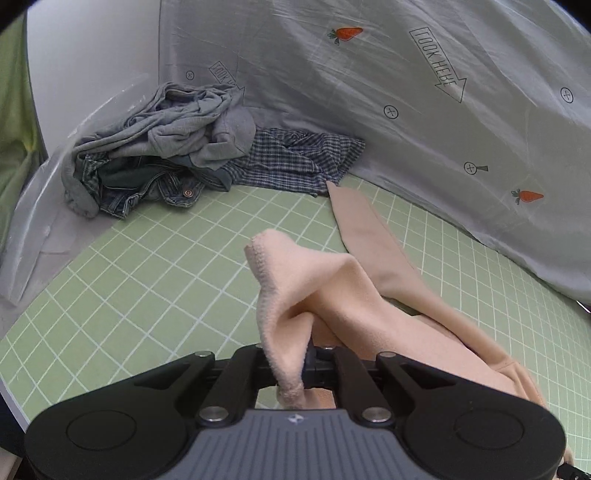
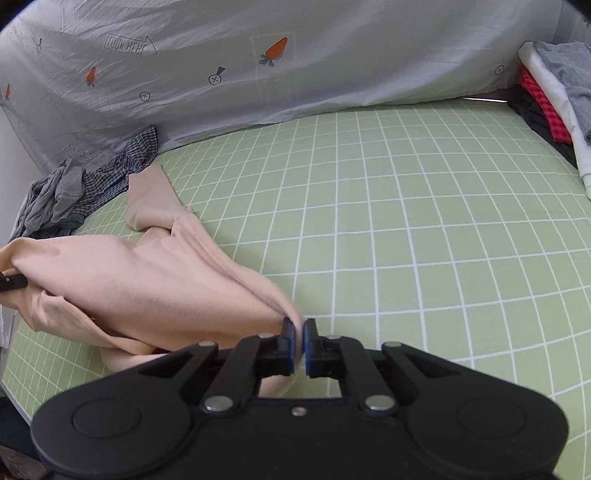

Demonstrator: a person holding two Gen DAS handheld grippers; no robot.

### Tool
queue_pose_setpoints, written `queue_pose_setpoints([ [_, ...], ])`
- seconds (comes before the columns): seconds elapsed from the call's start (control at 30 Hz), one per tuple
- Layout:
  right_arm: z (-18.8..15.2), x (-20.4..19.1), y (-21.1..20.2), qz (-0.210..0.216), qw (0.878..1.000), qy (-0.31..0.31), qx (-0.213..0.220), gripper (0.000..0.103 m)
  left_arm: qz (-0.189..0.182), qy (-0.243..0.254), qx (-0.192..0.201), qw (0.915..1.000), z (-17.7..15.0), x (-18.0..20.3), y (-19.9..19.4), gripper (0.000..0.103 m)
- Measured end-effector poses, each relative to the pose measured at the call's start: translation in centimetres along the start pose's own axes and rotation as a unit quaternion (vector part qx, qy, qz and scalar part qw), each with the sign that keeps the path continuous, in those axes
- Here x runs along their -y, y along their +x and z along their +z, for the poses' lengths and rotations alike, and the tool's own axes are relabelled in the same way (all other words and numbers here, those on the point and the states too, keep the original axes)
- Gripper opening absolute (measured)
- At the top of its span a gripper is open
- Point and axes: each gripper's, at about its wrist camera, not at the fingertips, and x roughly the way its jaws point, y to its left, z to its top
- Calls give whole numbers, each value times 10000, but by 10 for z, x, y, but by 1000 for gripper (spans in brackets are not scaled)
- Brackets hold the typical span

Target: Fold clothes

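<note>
**Both grippers pinching the peach garment**

While my left gripper [image 1: 308,363] clamps one edge of the peach garment [image 2: 147,284], my right gripper [image 2: 298,336] pinches another, jaws nearly touching. I see the garment draped between them over the green grid mat [image 2: 406,221], one sleeve trailing toward the clothes pile [image 1: 166,155].

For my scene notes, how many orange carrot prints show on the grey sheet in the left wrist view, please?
2: one carrot print top centre, another lower right; folds may hide more.
</note>
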Motion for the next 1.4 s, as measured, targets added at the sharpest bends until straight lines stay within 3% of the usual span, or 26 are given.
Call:
queue_pose_setpoints([
  [0.1, -1, -1, 8, -68, 9997, 110, -195, 8, 43, -289, -413, 9987, -3, -9, 20, 5],
  [0.17, 1, -1, 9, -115, 9993, 265, -220, 22, 77, -408, -625, 9972, -8, -15, 31, 5],
  [0.23, 8, -1, 8, -89, 9990, 431, -98, 50, 22, -462, -718, 9963, -11, -21, 37, 5],
  [0.33, 21, -1, 6, -25, 9976, 689, 117, 68, -6, -494, -843, 9952, -12, -27, 47, 5],
  [0.5, 55, -15, 31, -42, 9970, 757, 154, 76, 34, -458, -1088, 9930, -6, -28, 70, 5],
  [0.77, 108, -72, 124, 322, 9993, 58, -190, 75, 100, -577, -1540, 9863, 8, -25, 115, 6],
  [0.97, 137, -122, 183, 673, 9962, -409, -363, 62, 196, -311, -1787, 9832, 27, -14, 138, 10],
  [1.17, 143, -165, 213, 994, 9899, -905, -461, 54, 312, -271, -1866, 9816, 38, -5, 150, 10],
  [1.27, 140, -176, 220, 1014, 9865, -1165, -551, 45, 347, -250, -1848, 9818, 38, -2, 151, 10],
  [1.33, 136, -179, 224, 1013, 9843, -1311, -609, 30, 352, -254, -1834, 9821, 38, -2, 151, 10],
  [1.4, 133, -180, 224, 961, 9822, -1503, -580, 22, 357, -257, -1821, 9823, 38, -2, 151, 10],
])
